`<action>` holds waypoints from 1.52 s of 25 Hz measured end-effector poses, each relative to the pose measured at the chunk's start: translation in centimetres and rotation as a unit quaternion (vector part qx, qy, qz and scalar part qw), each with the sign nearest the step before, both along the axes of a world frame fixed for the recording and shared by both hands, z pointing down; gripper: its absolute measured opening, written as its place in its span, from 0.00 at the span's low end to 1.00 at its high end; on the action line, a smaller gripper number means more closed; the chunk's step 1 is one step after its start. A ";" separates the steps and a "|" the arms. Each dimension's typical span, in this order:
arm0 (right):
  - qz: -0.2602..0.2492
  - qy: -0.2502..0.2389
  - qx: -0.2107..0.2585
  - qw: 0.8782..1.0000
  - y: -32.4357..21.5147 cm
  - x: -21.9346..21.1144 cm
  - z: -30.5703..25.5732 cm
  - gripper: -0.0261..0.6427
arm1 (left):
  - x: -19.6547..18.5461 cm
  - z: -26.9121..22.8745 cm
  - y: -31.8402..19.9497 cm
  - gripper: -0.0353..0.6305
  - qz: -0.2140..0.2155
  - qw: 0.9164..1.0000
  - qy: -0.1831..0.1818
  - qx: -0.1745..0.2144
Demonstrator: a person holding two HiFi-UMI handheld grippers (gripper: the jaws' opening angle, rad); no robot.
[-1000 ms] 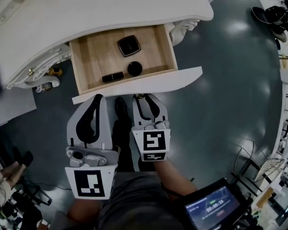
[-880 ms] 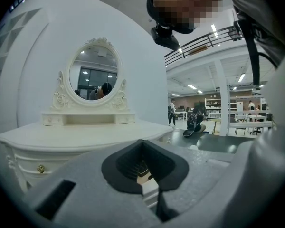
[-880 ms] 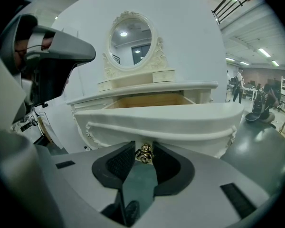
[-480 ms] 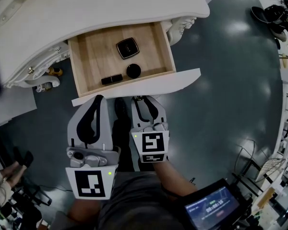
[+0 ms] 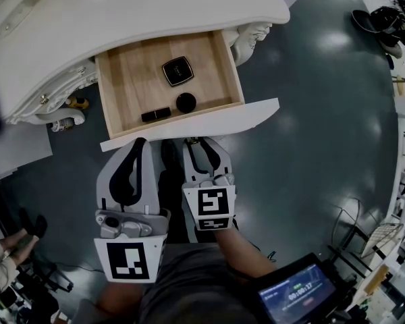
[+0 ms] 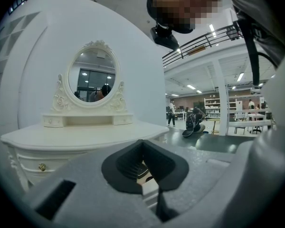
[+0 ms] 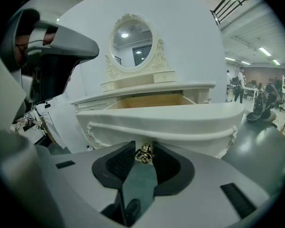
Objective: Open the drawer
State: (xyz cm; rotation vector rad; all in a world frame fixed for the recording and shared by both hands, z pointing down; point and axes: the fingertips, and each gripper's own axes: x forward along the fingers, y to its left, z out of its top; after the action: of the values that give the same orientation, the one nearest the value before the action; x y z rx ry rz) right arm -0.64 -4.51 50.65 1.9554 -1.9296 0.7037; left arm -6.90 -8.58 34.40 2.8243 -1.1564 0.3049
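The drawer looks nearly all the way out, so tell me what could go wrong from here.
The drawer stands far out of the dresser; more pull might bring it right out. The fingers of the right gripper pinch only the small gold knob, which could slip free. A jerk may slide the compact, round case and tube around.

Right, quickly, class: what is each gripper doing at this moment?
Left gripper: closed, holding nothing.
Right gripper: closed on the ornate gold metal drawer knob.
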 end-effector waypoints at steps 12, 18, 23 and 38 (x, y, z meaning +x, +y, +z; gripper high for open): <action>-0.014 0.000 -0.018 1.000 0.4 0.0 -0.2 0.21 | -0.4 -1.7 0.7 0.07 -0.010 1.000 0.009 0.016; -0.027 0.014 0.008 0.999 0.6 0.3 -4.3 0.21 | -0.8 -4.8 0.9 0.07 -0.026 0.999 0.022 0.042; -0.042 0.028 0.073 0.996 0.3 0.6 -12.1 0.21 | -1.0 -9.7 1.4 0.07 -0.042 0.995 0.048 0.074; -0.094 0.085 0.284 0.951 1.9 -1.7 -36.1 0.09 | -2.9 -22.5 4.0 0.07 -0.072 0.984 0.052 0.152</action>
State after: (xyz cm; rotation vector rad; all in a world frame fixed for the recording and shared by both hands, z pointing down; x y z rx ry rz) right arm -2.37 -2.66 14.55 1.9971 -2.3411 -0.0910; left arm -9.83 -4.59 11.92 2.9398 -1.4867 -0.0341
